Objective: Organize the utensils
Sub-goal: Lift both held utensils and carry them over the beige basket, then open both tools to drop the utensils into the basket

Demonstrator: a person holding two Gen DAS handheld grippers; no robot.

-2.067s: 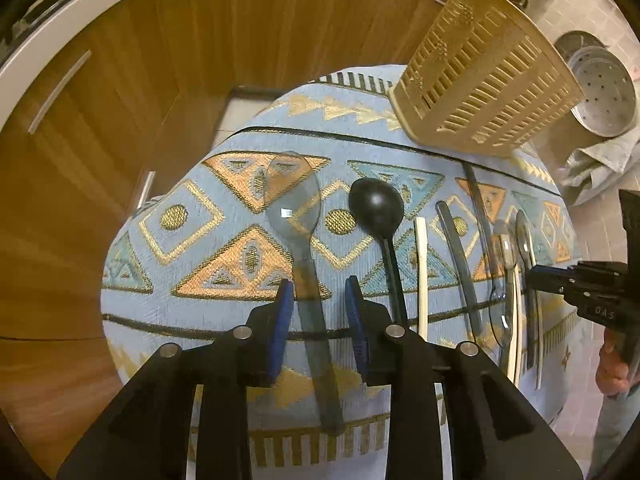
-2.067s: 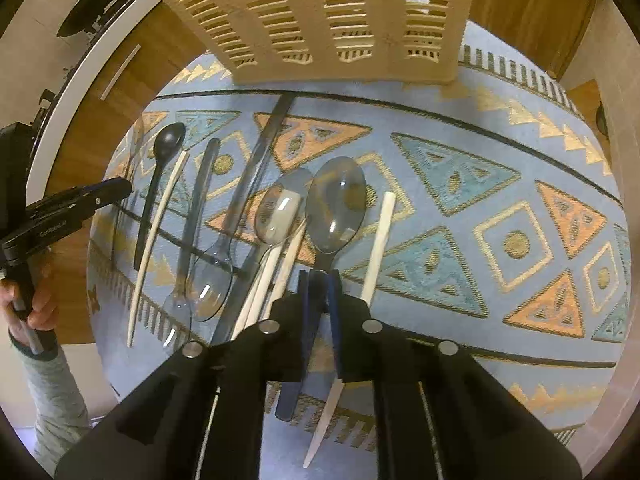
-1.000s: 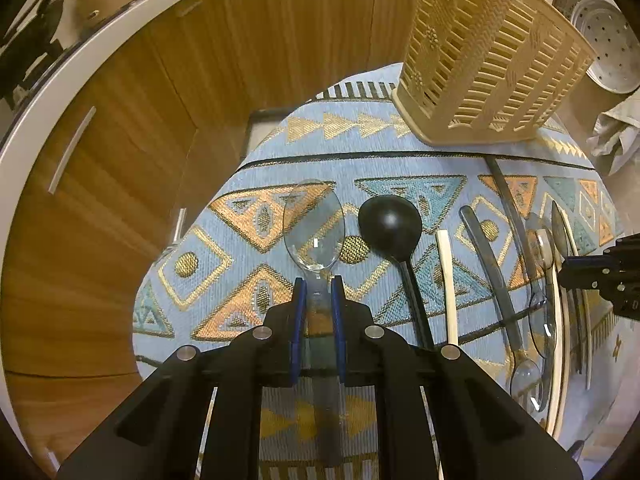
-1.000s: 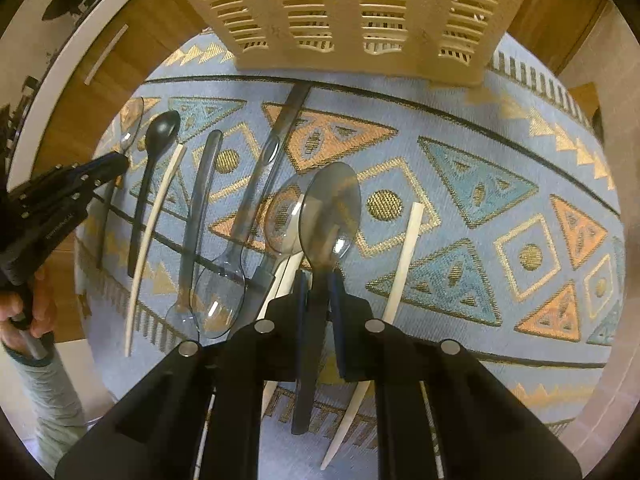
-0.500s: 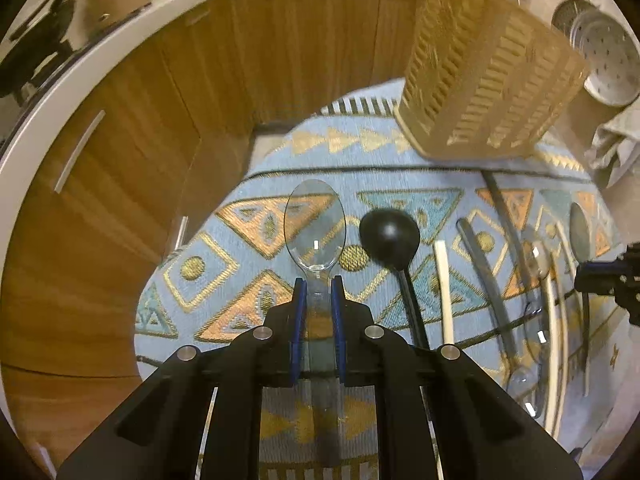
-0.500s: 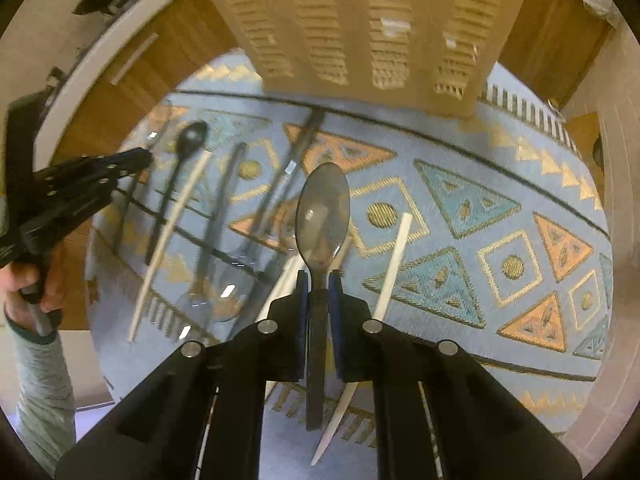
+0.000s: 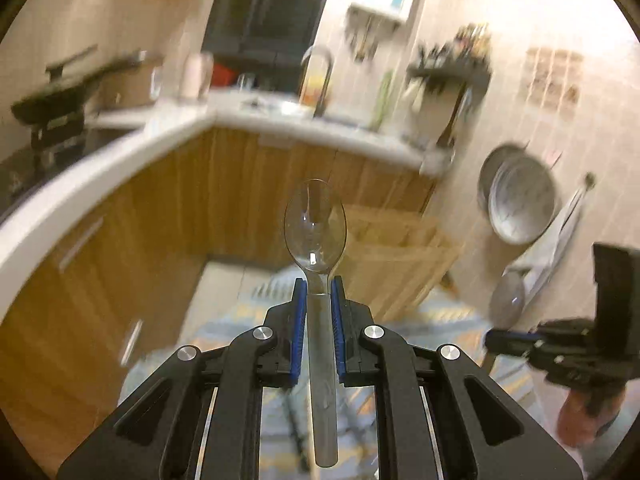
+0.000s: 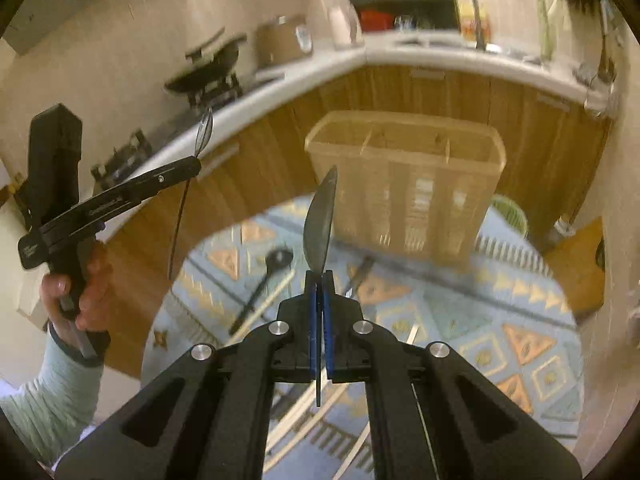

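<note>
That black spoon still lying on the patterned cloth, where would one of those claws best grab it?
Probably on the thin straight handle of the black plastic spoon, near its middle, coming down from above with the fingers on either side of the handle. The spoon lies flat on the blue patterned cloth; its round bowl looks too broad to pinch. A cream stick lies close alongside, so the claw should close carefully.

Both claws are showing matte black frames, blue pads (image 7: 298,332) lining the fingers, and round silver screws (image 8: 276,327). The left claw (image 8: 198,162) is carrying small white lettering; bare skin and a pale grey-green sleeve (image 8: 48,388) are showing below.
</note>
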